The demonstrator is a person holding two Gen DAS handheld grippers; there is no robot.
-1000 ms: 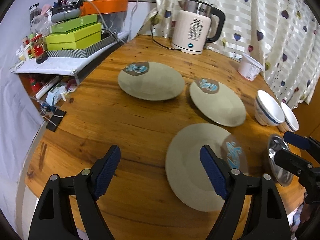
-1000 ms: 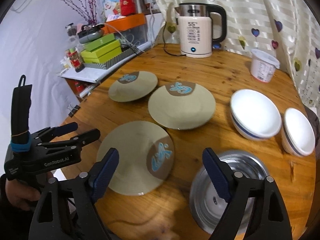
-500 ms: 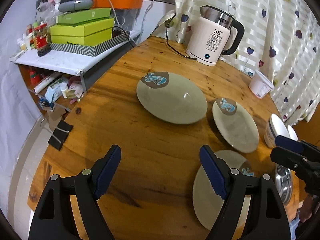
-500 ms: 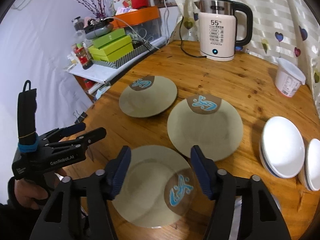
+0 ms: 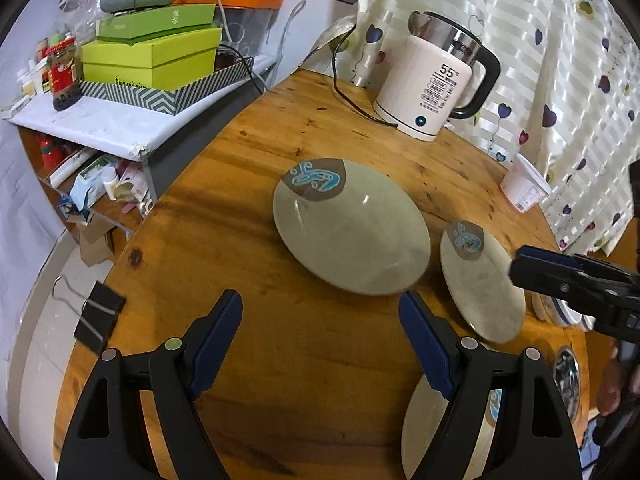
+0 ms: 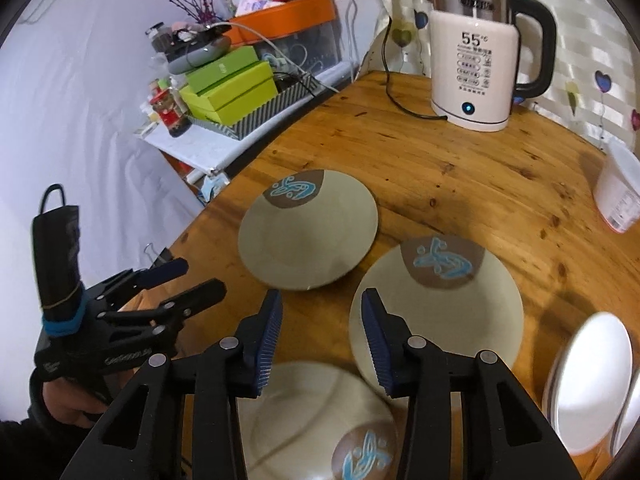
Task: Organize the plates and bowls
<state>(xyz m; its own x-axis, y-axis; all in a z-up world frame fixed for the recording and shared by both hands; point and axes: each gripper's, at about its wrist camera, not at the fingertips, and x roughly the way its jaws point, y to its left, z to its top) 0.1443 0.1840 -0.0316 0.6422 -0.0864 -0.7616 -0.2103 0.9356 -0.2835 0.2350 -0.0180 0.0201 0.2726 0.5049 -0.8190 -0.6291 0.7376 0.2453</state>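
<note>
Three beige plates with a brown patch and blue motif lie on the round wooden table (image 5: 248, 160). The far plate (image 5: 352, 228) (image 6: 308, 228) sits just ahead of both grippers. The middle plate (image 5: 482, 280) (image 6: 436, 304) lies to its right, the near plate (image 5: 440, 432) (image 6: 316, 420) under the right gripper. White bowls (image 6: 588, 384) (image 5: 560, 312) stand at the right. My left gripper (image 5: 320, 336) is open and empty above bare wood; it also shows in the right wrist view (image 6: 192, 280). My right gripper (image 6: 320, 336) is half open and empty.
A white electric kettle (image 5: 436, 92) (image 6: 476, 68) with its cord stands at the back. A white tub (image 5: 524, 188) (image 6: 618, 192) sits at the right edge. A steel bowl (image 5: 566, 376) lies at the near right. A cluttered shelf with green boxes (image 5: 152, 56) stands left of the table.
Both grippers have moved forward and left toward the far plate. The right gripper's jaws have narrowed from wide open to half open. The plates have not moved.
</note>
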